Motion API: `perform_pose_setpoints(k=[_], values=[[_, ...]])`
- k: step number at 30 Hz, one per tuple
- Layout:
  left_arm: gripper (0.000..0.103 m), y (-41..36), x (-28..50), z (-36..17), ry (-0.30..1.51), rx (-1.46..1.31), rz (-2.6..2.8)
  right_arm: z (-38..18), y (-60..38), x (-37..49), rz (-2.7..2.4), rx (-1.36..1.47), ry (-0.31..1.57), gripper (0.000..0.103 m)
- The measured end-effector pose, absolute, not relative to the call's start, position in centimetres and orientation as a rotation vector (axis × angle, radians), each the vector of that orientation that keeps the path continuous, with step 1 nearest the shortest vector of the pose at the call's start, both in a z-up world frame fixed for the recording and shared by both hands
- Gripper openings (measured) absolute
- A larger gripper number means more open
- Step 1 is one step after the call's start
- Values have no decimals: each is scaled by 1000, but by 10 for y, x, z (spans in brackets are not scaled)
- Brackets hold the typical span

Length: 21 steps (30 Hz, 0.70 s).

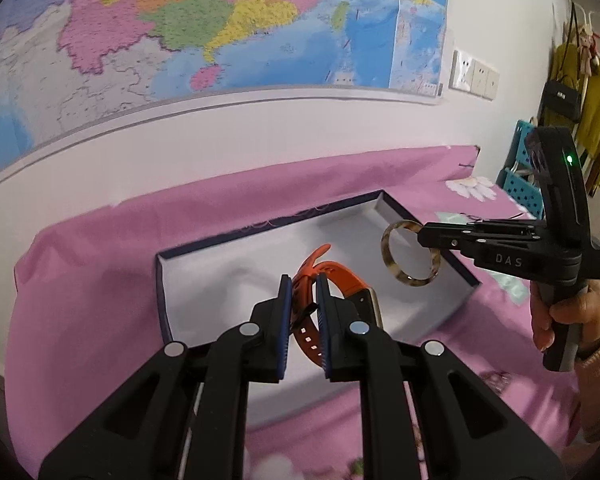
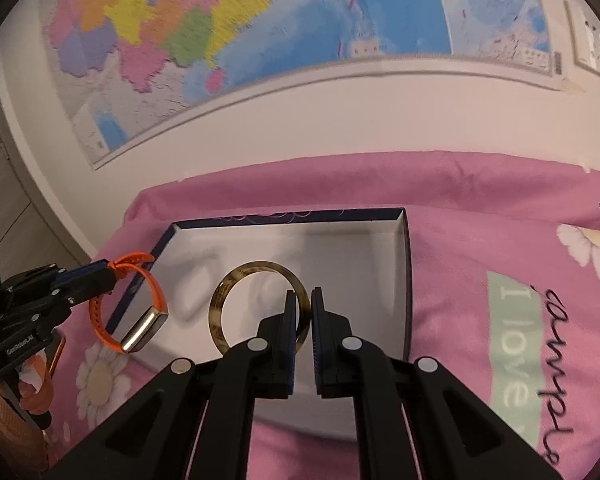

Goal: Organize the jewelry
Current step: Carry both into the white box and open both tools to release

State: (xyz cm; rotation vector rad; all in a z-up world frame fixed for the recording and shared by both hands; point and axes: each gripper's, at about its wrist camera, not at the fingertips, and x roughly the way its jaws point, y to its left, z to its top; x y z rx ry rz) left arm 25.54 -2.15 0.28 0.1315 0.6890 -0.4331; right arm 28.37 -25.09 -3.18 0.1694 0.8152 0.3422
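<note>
My left gripper (image 1: 303, 284) is shut on the orange strap of a watch (image 1: 336, 280) with a metallic case, holding it above the open box (image 1: 162, 276). It also shows in the right wrist view (image 2: 112, 270), where the watch (image 2: 140, 320) hangs over the box's left edge. My right gripper (image 2: 303, 300) is shut on a tortoiseshell bangle (image 2: 220, 300) and holds it above the box's white floor (image 2: 360, 280). In the left wrist view the right gripper (image 1: 420, 236) holds the bangle (image 1: 388, 256) over the box's right side.
The dark-rimmed white box lies on a pink floral cloth (image 1: 80, 280) against a white wall with a large map (image 1: 220, 20). A blue crate (image 1: 520, 176) and hanging clothes (image 1: 592, 120) stand at the far right.
</note>
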Motion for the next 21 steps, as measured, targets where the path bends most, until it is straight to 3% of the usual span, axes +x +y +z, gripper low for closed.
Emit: perform_pose_setpoints(k=[21], values=[[12, -46, 351, -40, 797, 302, -395, -57, -234, 365, 239, 150, 961, 6]])
